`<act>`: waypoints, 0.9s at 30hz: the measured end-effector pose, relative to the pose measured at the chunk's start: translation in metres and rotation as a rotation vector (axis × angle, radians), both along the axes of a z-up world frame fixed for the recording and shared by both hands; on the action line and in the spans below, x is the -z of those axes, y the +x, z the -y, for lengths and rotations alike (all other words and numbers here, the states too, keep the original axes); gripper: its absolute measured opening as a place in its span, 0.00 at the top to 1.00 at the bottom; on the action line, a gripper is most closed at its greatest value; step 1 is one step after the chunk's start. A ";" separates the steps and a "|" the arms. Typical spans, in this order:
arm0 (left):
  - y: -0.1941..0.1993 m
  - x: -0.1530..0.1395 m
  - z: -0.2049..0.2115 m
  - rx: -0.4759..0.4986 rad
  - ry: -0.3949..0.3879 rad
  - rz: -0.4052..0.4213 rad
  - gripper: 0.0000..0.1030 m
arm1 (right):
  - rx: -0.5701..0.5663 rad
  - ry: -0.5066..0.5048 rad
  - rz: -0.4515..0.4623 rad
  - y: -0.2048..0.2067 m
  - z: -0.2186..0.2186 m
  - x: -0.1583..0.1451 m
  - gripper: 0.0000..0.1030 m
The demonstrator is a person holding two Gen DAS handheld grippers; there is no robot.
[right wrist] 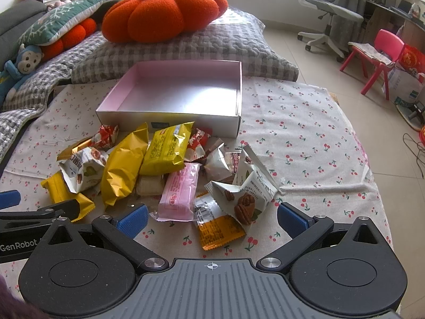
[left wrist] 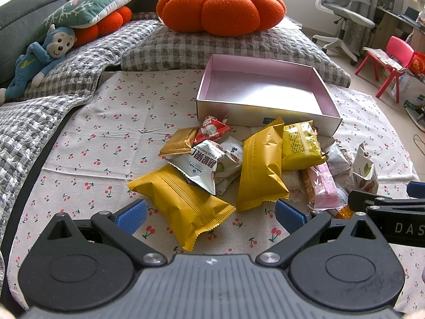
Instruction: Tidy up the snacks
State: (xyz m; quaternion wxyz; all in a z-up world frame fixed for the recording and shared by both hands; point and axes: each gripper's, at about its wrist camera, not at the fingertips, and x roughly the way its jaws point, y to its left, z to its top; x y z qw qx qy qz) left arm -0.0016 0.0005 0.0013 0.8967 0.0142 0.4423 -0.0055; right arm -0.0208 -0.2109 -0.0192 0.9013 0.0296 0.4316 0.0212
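Both views are taken low and close behind spread blue-padded fingers point(left wrist: 131, 216), faced toward a shared heap of foil snack packets point(right wrist: 164, 170) before the shallow pink-lined cardboard box point(left wrist: 268, 115).

Left wrist view: a white triangular snack pouch point(left wrist: 205, 166) in the pile carries large Chinese characters and the upside-down English words "Pecan kernel". The black body of the other gripper point(left wrist: 393, 212), at the right edge, shows the cut-off white letters "DAS". Right wrist view: the black gripper body point(right wrist: 29, 228) at the left edge reads "GenRobot". A white pecan pouch point(right wrist: 249, 191) bears a word beginning "Pecan"; its smaller print, and that on the other wrappers, cannot be read.
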 end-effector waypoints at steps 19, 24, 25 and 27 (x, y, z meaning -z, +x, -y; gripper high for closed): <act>0.011 -0.006 -0.010 0.035 0.022 -0.002 0.01 | 0.002 -0.013 0.039 0.005 0.005 -0.018 0.00; 0.025 -0.013 -0.019 0.071 -0.002 -0.006 0.01 | -0.009 0.048 -0.009 0.024 0.015 -0.027 0.00; 0.028 -0.014 -0.021 0.075 -0.004 -0.009 0.01 | -0.020 0.062 -0.023 0.028 0.017 -0.027 0.00; 0.035 -0.014 -0.026 0.084 -0.018 -0.018 0.00 | -0.027 0.075 -0.029 0.033 0.020 -0.029 0.00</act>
